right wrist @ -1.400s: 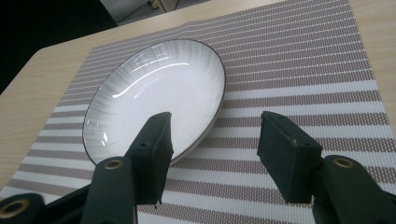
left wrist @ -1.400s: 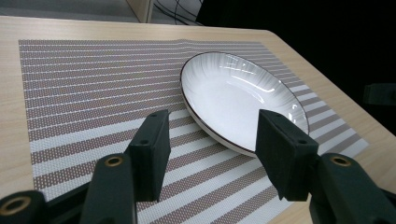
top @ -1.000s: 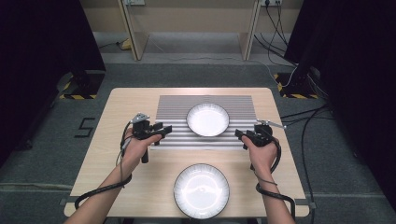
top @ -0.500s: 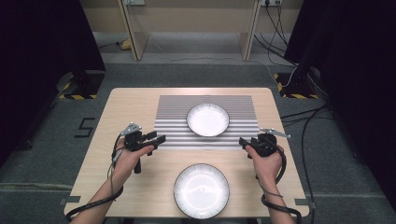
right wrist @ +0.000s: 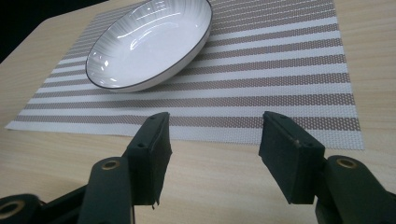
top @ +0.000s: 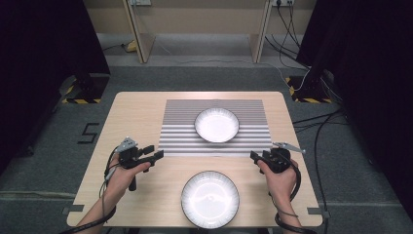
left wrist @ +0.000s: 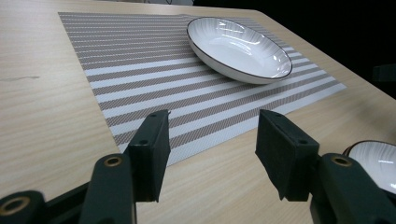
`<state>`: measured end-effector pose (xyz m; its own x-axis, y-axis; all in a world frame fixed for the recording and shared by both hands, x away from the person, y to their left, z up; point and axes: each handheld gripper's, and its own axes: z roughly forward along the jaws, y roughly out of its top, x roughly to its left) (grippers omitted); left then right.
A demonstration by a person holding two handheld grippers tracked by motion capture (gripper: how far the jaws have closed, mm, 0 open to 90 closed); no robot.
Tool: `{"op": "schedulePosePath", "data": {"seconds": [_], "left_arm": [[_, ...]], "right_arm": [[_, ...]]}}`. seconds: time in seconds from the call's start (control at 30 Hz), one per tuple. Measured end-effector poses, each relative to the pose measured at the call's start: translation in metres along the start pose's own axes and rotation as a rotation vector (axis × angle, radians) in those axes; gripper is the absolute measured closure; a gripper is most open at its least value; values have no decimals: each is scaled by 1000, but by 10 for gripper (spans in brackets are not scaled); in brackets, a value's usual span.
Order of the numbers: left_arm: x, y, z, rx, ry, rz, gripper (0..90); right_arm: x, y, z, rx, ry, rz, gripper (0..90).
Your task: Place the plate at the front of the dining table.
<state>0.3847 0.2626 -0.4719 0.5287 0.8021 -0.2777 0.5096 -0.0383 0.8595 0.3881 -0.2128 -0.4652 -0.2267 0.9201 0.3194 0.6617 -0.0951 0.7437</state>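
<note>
A white bowl with a dark rim [top: 216,125] [left wrist: 239,48] [right wrist: 148,44] sits on a grey-and-white striped placemat [top: 175,136] [left wrist: 140,60] [right wrist: 280,70] in the middle of the table. A second white bowl [top: 210,199] [left wrist: 373,161] rests near the front edge. My left gripper [top: 157,153] [left wrist: 212,156] hovers open just off the mat's front left corner, nothing between its jaws. My right gripper [top: 254,156] [right wrist: 215,156] is open too, at the mat's front right corner, empty.
The light wooden table [top: 136,105] stands on grey carpet. Cables [top: 316,131] trail across the floor at the right, and wooden furniture legs [top: 136,34] rise behind the table. Bare wood lies left and right of the mat.
Both hands have drawn back toward the front of the table and slightly outward, away from the far bowl. Both grippers stay open and empty.
</note>
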Motion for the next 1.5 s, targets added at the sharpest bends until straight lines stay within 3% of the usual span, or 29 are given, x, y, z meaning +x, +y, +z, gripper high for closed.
{"op": "schedulePosePath", "data": {"seconds": [0.2, 0.83, 1.5], "left_arm": [[4, -9, -10, 4, 9, 0, 442], [17, -29, -39, 1, 45, -19, 442], [29, -42, -63, -8, 89, -42, 441]], "right_arm": [[-3, -13, -9, -7, 8, 12, 431], [-19, -37, -37, -15, -31, 19, 430], [-34, -58, -60, -28, -74, 35, 431]]}}
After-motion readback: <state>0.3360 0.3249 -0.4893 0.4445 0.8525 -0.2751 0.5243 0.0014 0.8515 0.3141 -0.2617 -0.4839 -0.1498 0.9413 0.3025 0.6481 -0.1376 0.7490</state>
